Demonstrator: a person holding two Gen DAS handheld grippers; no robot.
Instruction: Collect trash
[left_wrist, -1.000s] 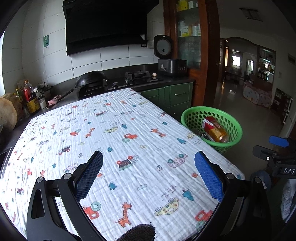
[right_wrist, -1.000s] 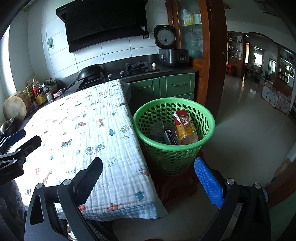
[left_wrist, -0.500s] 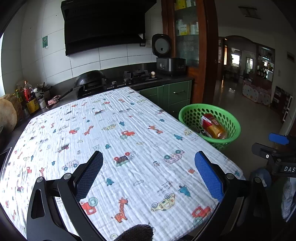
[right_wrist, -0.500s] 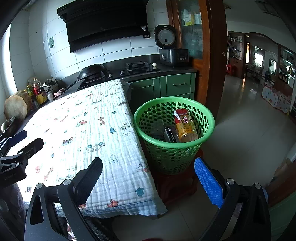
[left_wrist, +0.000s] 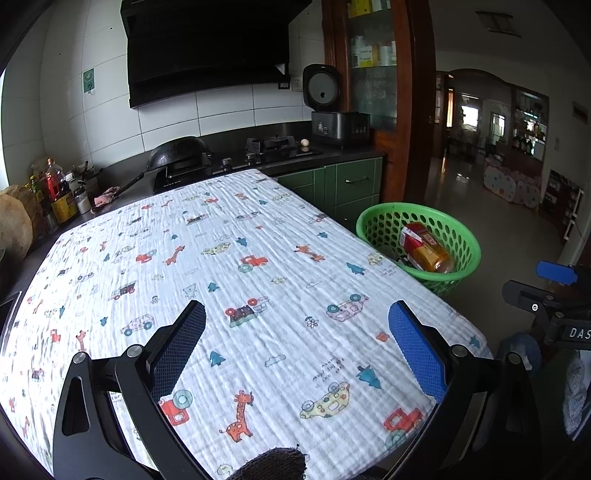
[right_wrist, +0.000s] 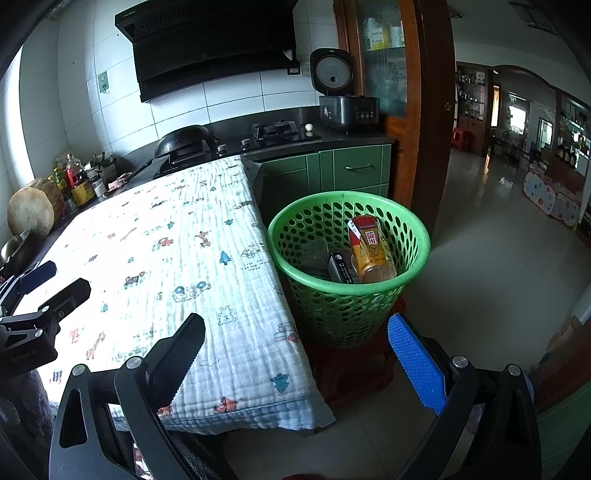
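The left gripper (left_wrist: 295, 343) hung spread wide over the cloth (left_wrist: 229, 266), holding nothing. The right gripper (right_wrist: 295, 354) was likewise spread and empty, near the cloth's corner, just short of the basket (right_wrist: 417, 258). The basket stood just beside the cloth's edge; inside lay a can (right_wrist: 371, 251) and a dark box (right_wrist: 341, 267).

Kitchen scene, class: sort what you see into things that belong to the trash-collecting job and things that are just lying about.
Belongs to the job:
green basket
yellow bottle inside it
dark packet inside it
left gripper, jaws open
right gripper, jaws open

Just lying about:
patterned cloth
wok
rice cooker
oil bottles
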